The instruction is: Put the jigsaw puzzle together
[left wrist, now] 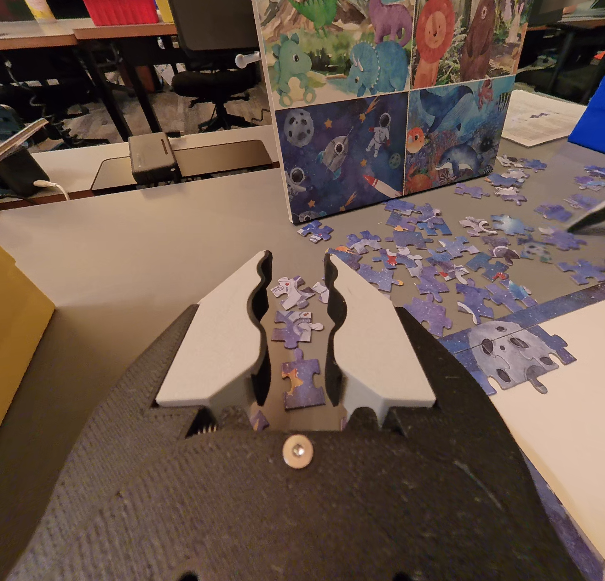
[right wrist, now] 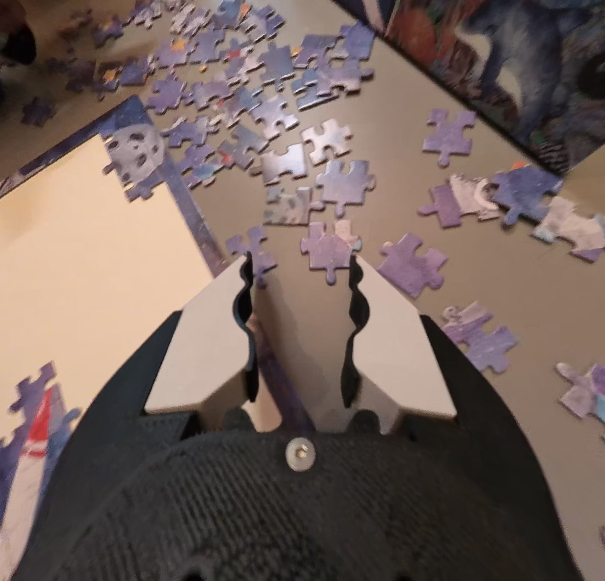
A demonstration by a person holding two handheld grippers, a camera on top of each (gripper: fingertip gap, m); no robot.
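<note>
L gripper point(left wrist: 298, 257) hovers over the table point(left wrist: 163, 238), fingers apart w/ nothing gripped; loose puzzle pieces point(left wrist: 296, 328) lie flat below. R gripper point(right wrist: 301, 261) fingers wide apart, empty, a purple piece point(right wrist: 327, 249) just ahead at 12 o'clock. Puzzle tray point(right wrist: 82, 238) at 9 o'clock. Thin flat pieces: prob need low, edge-on fingers.

Left claw point(left wrist: 298, 261) open, empty, over loose puzzle pcs point(left wrist: 296, 328) on table point(left wrist: 147, 238).
</note>
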